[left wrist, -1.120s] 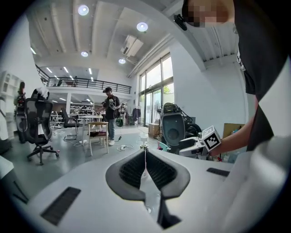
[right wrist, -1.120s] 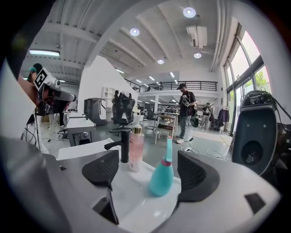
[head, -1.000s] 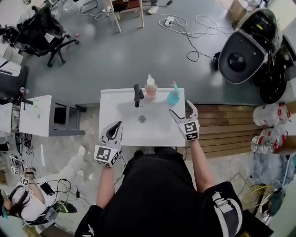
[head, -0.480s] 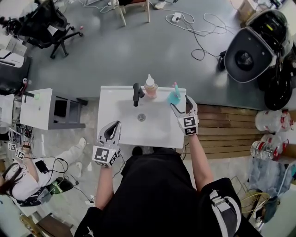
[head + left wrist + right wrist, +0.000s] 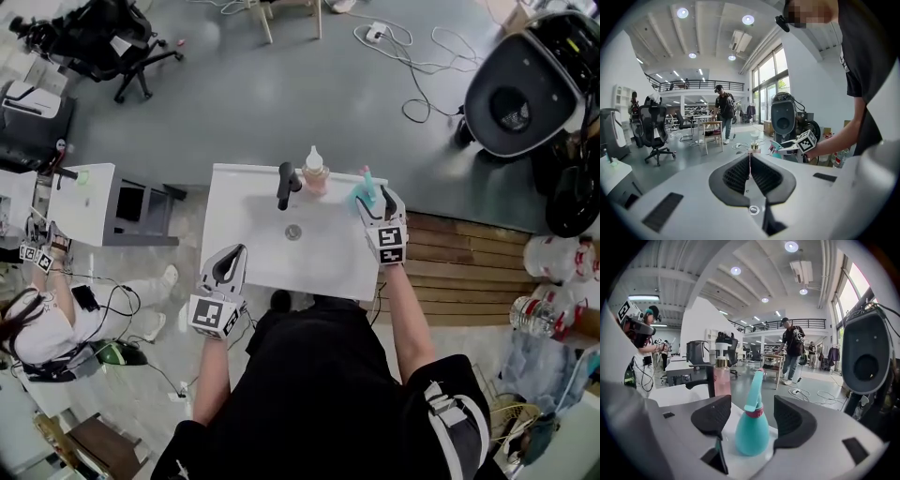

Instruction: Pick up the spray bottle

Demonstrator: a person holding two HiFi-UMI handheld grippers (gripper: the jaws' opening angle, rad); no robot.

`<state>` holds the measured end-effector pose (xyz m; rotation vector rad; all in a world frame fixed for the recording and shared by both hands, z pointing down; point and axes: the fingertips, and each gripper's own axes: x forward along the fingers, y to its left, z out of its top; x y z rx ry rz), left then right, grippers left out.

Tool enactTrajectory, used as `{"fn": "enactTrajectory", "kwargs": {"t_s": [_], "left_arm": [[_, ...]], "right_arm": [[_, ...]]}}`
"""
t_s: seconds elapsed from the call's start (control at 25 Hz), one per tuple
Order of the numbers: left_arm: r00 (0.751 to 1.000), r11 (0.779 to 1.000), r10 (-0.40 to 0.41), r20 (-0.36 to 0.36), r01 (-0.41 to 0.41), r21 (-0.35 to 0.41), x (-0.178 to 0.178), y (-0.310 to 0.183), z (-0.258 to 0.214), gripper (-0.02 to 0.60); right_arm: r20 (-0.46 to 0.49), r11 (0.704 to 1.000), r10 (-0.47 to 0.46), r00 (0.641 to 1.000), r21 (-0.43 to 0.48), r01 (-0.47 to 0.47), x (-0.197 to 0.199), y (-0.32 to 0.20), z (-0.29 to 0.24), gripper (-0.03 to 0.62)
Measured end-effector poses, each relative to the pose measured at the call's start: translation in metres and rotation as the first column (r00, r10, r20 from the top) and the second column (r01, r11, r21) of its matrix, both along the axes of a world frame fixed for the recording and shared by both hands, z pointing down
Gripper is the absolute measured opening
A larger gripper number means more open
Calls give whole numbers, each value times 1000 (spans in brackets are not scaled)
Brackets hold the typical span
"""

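The teal spray bottle point(image 5: 360, 194) stands upright on the back right corner of the white sink point(image 5: 246, 217). In the right gripper view the spray bottle point(image 5: 752, 430) sits between my right gripper's point(image 5: 752, 417) two dark pads point(image 5: 711, 417). A narrow gap shows on each side, and the jaws have just been closing around it. From above, the right gripper point(image 5: 376, 202) reaches over that corner. My left gripper point(image 5: 228, 267) hovers at the sink's front left edge. In its own view the left gripper point(image 5: 750, 158) is shut on nothing.
A black faucet point(image 5: 284, 185) and a pink soap bottle point(image 5: 315, 174) stand along the sink's back edge, left of the spray bottle. Wooden boards point(image 5: 459, 258) lie to the right. A small white table point(image 5: 82, 202) stands to the left, and cables point(image 5: 422, 66) trail over the floor behind.
My right gripper has moved forward along the sink's right side until the spray bottle stands between its jaws, which have narrowed. The left gripper has stayed at the front left edge.
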<state>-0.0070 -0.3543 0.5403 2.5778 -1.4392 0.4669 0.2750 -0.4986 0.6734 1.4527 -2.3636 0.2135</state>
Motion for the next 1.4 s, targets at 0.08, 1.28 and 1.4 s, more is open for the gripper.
{"fn": "enactTrajectory", "kwargs": {"t_s": [0.08,1.28,1.4], "left_arm": [[1000,1000,-3,2,3,-1,2,0,0,25],[1000,1000,-18,16,18,-26,6,17,5,25],[1000,1000,-15,17,16,-24,7,18,3,25]], "right_arm": [[5,1000,0,1000,-7,0,1,-4,4,296],[-20,1000,9,1000,-15,-9,2,-14,20,150],[-23,1000,8,1000,-13,-8,4,-13,22,150]]}}
